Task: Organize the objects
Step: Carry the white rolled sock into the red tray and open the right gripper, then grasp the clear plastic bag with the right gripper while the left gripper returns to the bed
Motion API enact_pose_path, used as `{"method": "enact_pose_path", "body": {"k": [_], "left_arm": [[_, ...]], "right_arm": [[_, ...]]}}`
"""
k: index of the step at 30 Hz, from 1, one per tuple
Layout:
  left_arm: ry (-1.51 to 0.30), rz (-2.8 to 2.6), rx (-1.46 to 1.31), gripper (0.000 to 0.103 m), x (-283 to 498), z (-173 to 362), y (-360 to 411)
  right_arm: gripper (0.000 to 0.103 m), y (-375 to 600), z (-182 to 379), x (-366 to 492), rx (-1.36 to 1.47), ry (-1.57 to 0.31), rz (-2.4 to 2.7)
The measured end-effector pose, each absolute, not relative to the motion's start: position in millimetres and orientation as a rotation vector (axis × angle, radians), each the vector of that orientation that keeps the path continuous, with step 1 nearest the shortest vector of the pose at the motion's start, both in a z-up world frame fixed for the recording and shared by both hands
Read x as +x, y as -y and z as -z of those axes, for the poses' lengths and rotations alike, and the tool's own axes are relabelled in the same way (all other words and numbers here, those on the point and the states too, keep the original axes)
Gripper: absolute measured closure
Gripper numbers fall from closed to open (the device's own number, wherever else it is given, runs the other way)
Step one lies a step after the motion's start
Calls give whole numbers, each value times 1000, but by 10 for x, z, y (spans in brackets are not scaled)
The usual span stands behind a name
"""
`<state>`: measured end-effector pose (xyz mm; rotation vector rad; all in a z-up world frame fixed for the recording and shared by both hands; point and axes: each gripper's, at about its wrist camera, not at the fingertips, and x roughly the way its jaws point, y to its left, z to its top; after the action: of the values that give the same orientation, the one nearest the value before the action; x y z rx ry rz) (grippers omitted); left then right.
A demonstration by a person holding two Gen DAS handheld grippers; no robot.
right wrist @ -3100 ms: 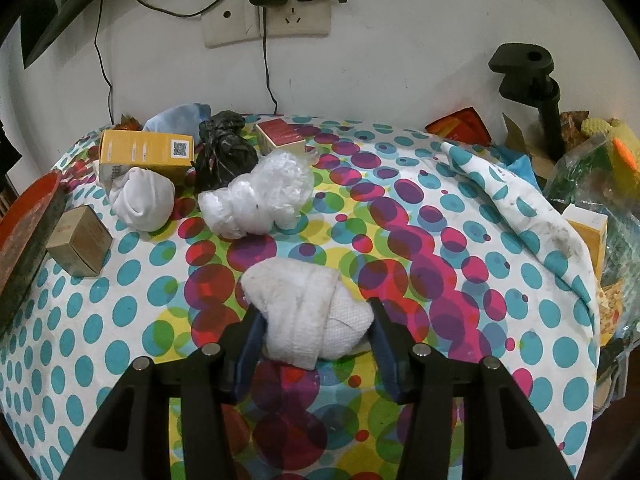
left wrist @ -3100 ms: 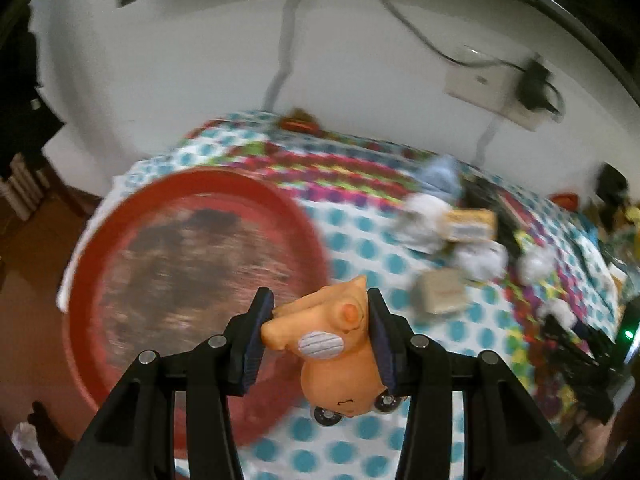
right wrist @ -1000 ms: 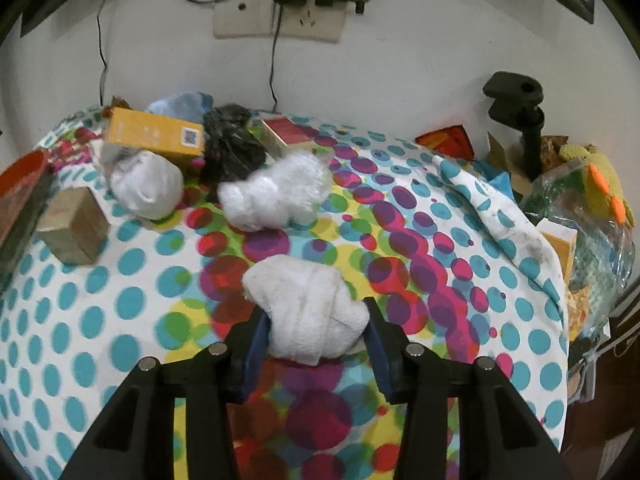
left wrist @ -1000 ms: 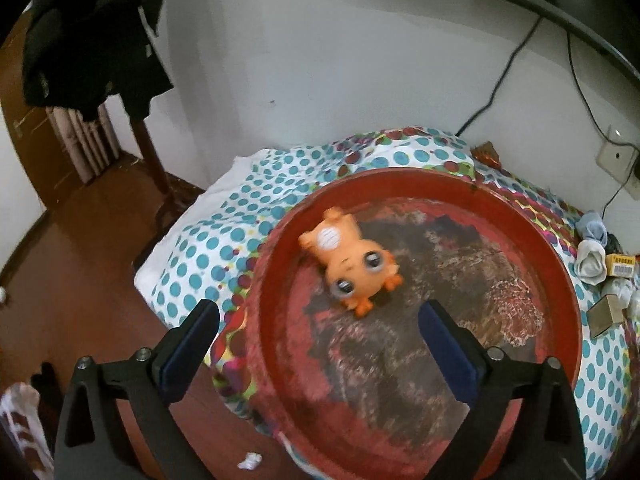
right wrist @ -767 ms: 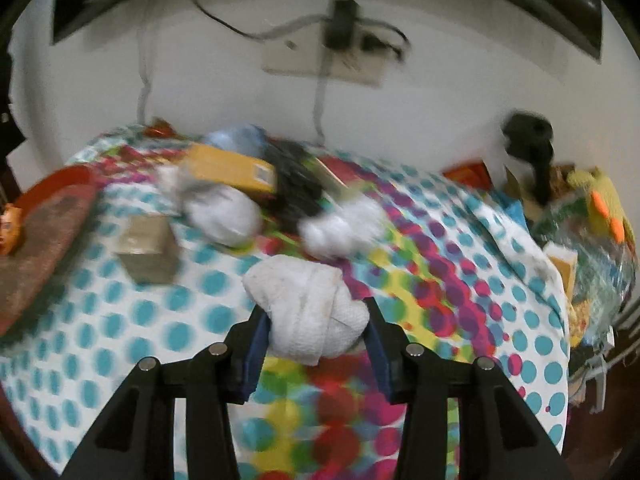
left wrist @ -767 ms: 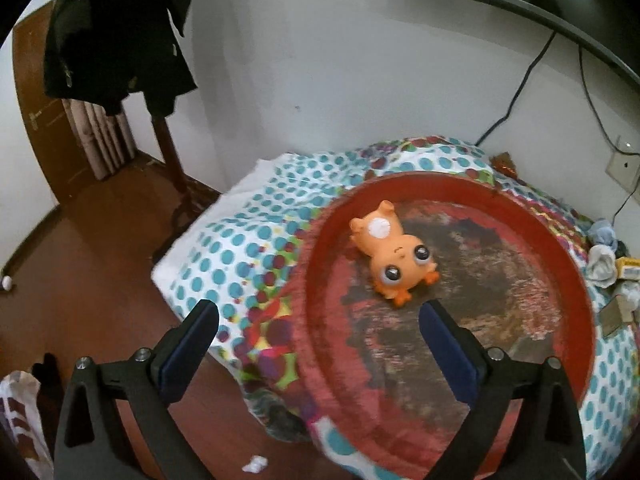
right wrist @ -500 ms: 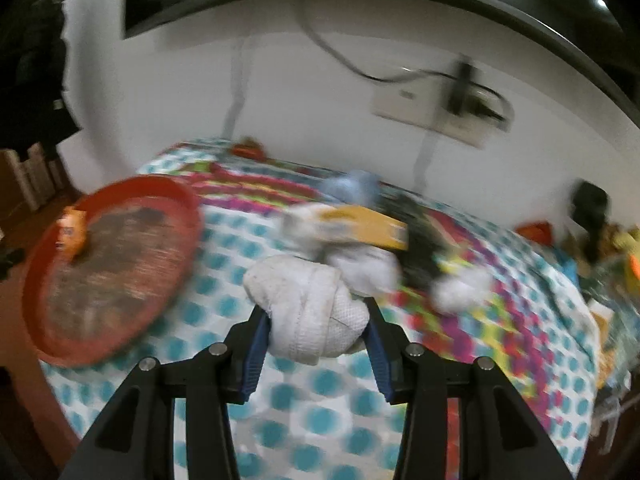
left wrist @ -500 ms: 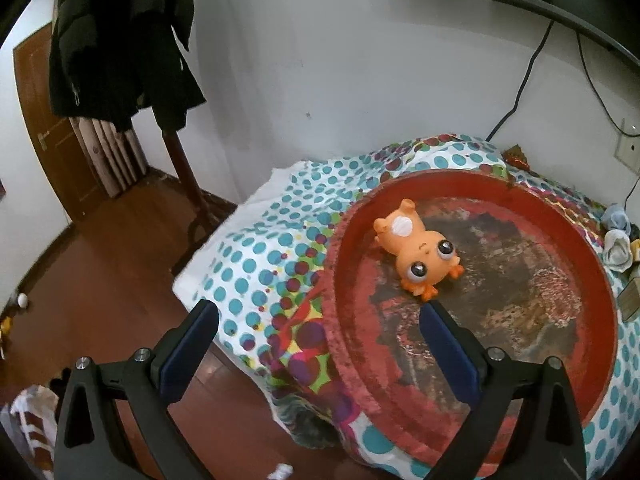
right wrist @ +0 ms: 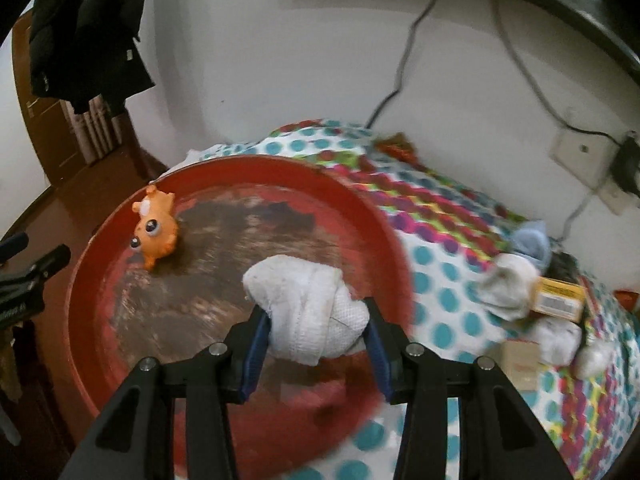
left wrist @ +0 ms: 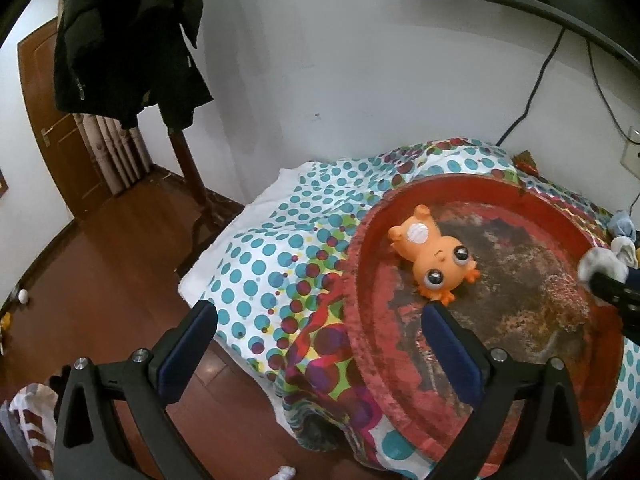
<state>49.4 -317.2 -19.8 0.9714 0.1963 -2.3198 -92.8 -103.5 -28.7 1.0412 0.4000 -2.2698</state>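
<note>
White cloth bundle (right wrist: 308,314), pinched in the right gripper (right wrist: 316,346) above the red tray (right wrist: 96,248), may snag; left gripper (left wrist: 320,344) gapes.

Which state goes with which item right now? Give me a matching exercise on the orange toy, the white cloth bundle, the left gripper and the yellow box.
Column 1:
1. orange toy
2. white cloth bundle
3. left gripper
4. yellow box

Column 2:
A. jaws wide apart, holding nothing
B. lying on the dotted cloth among other clutter
C. lying in the red tray
D. clamped in the right gripper over the tray

Pairs: 1-C, 2-D, 3-A, 4-B
</note>
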Motion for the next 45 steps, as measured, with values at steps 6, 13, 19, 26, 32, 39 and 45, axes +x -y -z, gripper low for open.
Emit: {"method": "enact_pose_path", "body": {"k": [6,13,19,26,32,39,45], "left_arm": [[-222,2307,976,1,501,233,3255],[-234,2311,974,1,499,253,3274],[-227,2314,992,1,475,299,3261],[-243,2346,989,1,464,301,3230],[-236,2373,977,1,461,269,3165],[-228,2416,992,1,432,255,3043],[-199,2451,1001,1,402,245,2902]], "right_arm": [[58,1431,419,-1002,1058,-440,2224],[55,1727,530,-1153,1096,-471,2215],[49,1781,605,-1302,1166,-441,2206],[30,1697,492,-1208,1123,-436,2212],[28,1385,194,-1038,1051,-369,2245],[28,495,61,-1060,1050,-332,2403],[28,-558,17,-1302,1106,-242,2609]]}}
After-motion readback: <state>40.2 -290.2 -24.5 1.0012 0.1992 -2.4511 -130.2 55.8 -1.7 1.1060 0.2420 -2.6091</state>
